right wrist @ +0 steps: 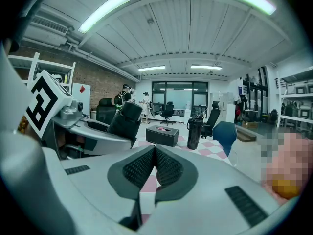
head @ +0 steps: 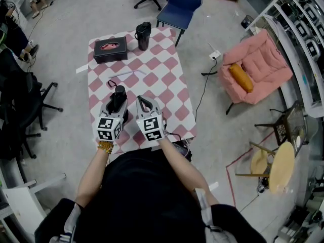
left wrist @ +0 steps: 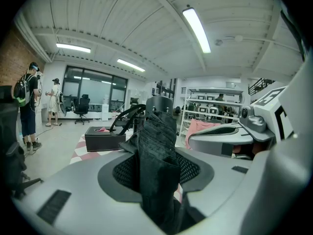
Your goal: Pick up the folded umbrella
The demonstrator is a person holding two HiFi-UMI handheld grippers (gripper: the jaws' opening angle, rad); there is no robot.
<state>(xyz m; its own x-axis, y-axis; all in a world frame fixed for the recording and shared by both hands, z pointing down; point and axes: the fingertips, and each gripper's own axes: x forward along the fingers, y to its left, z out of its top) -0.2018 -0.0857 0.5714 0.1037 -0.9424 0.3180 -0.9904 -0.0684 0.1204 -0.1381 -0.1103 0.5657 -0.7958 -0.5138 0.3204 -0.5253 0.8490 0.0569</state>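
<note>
Folded umbrella (left wrist: 156, 148): sits lengthwise between the jaws of the left gripper (head: 115, 107), its capped end and looped strap (left wrist: 126, 117) sticking out ahead. Both ribbed pads (left wrist: 122, 173) press into the black fabric, so we log this as a firm grip with the jaws fairly wide around the bundle.

Right gripper (right wrist: 155, 168): jaws together, nothing between them. It hangs just beside the left one over the near end of the checked table (head: 167, 85).

Step in hand, as we judge it: the grasp is made and what remains is the lift. We cannot tell from any view whether the umbrella's underside is already clear of the cloth.

Next move calls for a straight rise with the wrist held level (the umbrella overhangs the jaws forward, so a nose-down tilt could let it slide out). The strap should be watched so that it does not catch.

Black tissue box (head: 110, 49) and dark bottle (head: 143, 35) stand at the far end, well apart from the path.
</note>
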